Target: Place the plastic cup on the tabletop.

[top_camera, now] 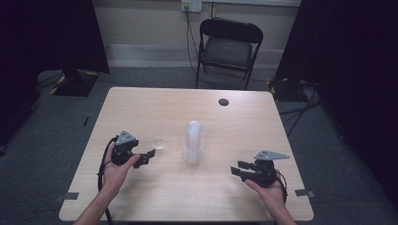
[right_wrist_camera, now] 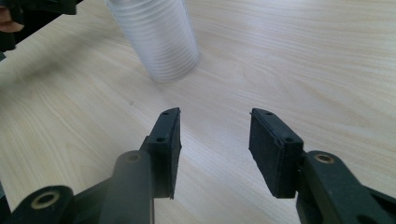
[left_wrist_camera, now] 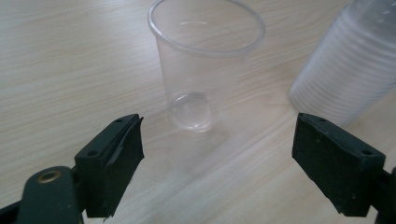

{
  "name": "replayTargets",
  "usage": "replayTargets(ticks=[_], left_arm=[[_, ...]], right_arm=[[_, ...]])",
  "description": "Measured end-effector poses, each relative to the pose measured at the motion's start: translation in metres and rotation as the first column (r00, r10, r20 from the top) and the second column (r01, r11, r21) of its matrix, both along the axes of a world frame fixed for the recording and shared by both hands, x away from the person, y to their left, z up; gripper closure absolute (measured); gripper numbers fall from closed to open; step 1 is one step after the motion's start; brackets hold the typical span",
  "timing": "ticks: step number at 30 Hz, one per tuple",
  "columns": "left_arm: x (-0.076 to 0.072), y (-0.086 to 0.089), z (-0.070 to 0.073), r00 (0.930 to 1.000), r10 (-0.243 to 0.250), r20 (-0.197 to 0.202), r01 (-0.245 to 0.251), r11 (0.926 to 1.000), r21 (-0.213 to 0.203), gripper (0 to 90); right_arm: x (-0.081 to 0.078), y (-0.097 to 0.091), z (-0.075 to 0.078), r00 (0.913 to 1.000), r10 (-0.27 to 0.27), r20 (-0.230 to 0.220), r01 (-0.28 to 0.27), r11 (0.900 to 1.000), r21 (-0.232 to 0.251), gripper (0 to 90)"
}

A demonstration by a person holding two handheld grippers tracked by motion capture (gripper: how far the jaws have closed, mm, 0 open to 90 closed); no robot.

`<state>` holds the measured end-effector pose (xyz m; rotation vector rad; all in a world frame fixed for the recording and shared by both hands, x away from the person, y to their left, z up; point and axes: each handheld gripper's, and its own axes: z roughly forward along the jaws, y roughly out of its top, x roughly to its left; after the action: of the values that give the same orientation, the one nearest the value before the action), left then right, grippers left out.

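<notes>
On the table (top_camera: pixel 141 197), both tools gape: left tool (left_wrist_camera: pixel 217 154) facing a seemingly upright clear cup (left_wrist_camera: pixel 203 70).

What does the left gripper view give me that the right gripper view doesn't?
Left gripper view alone: a single clear plastic cup standing upright on the table, just ahead of the left gripper, whose jaws are wide open and not touching it.

Right gripper view alone: the right gripper, jaws open over bare wood, and part of the other hand at the top left corner.

Both: the stack of clear plastic cups and the light wooden table.
</notes>
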<state>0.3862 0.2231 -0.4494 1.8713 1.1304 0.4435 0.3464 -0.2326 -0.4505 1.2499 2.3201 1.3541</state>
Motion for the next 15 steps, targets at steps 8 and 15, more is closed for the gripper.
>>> replayTargets(ticks=[8, 15], left_arm=[[-0.029, 0.002, 0.003, 1.0, -0.004, -0.007, 0.004, 0.9993, 0.038, 18.2], [-0.049, -0.007, 0.007, 0.9988, -0.038, 0.032, 0.035, 0.9953, 0.091, 18.2]], right_arm=[[0.001, 0.001, -0.002, 1.0, 0.0, 0.004, 0.0, 0.9998, -0.021, 53.1], [0.001, 0.0, -0.004, 0.9999, -0.017, -0.002, 0.017, 0.9996, -0.023, 52.6]])
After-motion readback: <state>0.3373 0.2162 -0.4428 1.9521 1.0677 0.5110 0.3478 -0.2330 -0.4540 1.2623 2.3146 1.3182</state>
